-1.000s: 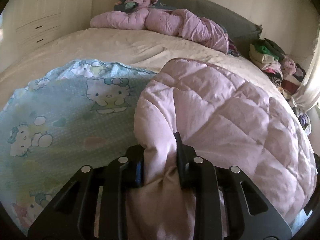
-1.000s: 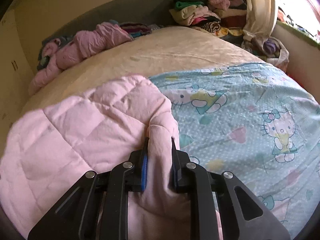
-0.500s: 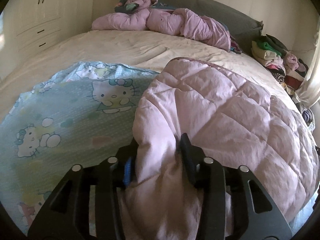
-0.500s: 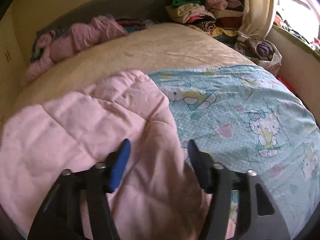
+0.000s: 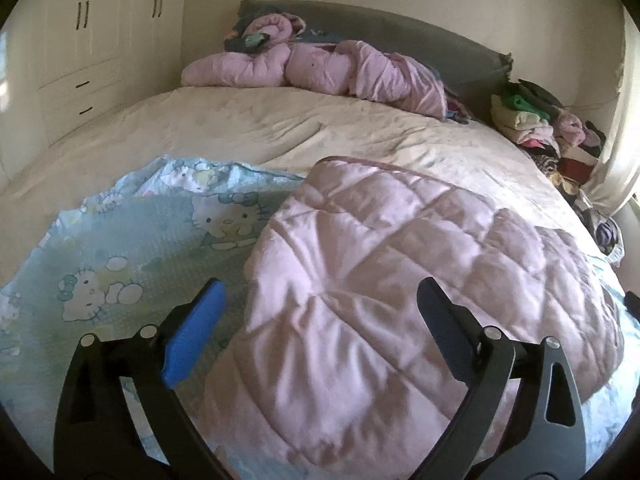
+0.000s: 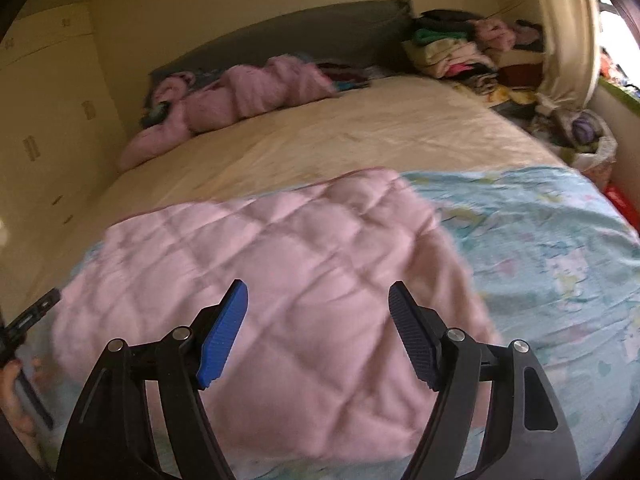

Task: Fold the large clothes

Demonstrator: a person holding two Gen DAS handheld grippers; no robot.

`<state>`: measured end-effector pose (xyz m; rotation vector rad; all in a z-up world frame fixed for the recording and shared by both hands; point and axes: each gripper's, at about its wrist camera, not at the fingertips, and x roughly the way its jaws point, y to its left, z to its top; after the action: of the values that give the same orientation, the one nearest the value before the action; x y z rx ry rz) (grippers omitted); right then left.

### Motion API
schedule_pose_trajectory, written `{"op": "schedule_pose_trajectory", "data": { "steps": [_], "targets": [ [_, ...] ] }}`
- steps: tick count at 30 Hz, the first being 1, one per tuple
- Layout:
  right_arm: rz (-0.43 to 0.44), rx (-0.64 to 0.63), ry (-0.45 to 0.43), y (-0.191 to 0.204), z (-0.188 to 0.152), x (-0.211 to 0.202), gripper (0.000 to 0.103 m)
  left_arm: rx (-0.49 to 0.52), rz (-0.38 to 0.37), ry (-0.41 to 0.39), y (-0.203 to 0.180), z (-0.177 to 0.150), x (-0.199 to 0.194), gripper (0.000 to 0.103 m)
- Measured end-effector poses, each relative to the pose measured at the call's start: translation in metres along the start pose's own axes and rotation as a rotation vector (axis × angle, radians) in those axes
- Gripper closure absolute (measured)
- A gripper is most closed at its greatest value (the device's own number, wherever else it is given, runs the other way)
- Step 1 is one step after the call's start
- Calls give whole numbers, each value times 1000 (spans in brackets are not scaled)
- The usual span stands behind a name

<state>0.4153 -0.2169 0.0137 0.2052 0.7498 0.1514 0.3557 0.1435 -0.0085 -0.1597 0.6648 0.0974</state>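
Left gripper (image 5: 320, 300) and right gripper (image 6: 316, 300), both with jaws spread wide, grasping nothing, poised over the pink quilted blanket (image 5: 400, 280). The blanket lies folded on the blue cartoon-print sheet (image 5: 132, 248), its long axis running across the near part of the bed (image 5: 300, 128). Its far edge is rounded; beyond it the cream bedcover is bare up to the bundled pink bedding (image 5: 320, 72) at the grey headboard (image 5: 400, 36). A clothes pile (image 5: 540, 124) sits at the far right.
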Motion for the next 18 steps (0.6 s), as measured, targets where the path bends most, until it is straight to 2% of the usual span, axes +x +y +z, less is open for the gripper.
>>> {"op": "schedule_pose_trajectory", "data": {
  "steps": [3, 5, 6, 9, 12, 14, 18],
  "targets": [
    [47, -41, 17, 24, -9, 0, 31, 31, -15, 3, -13, -4, -10, 11],
    [61, -72, 19, 39, -14, 2, 12, 56, -33, 11, -25, -9, -15, 10],
    [67, -91, 4, 48, -16, 1, 7, 72, -39, 17, -31, -14, -17, 10],
    [69, -158, 4, 70, -20, 7, 7, 150, -43, 54, -53, -31, -13, 10],
    [56, -203, 51, 87, -23, 25, 7, 224, 6, 144, -69, -52, 10, 10],
    [-5, -222, 138, 94, -27, 49, 6, 223, 15, 149, -69, -60, 18, 10],
    [-62, -246, 216, 100, -34, 76, 4, 208, -7, 164, -64, -62, 24, 8]
  ]
}}
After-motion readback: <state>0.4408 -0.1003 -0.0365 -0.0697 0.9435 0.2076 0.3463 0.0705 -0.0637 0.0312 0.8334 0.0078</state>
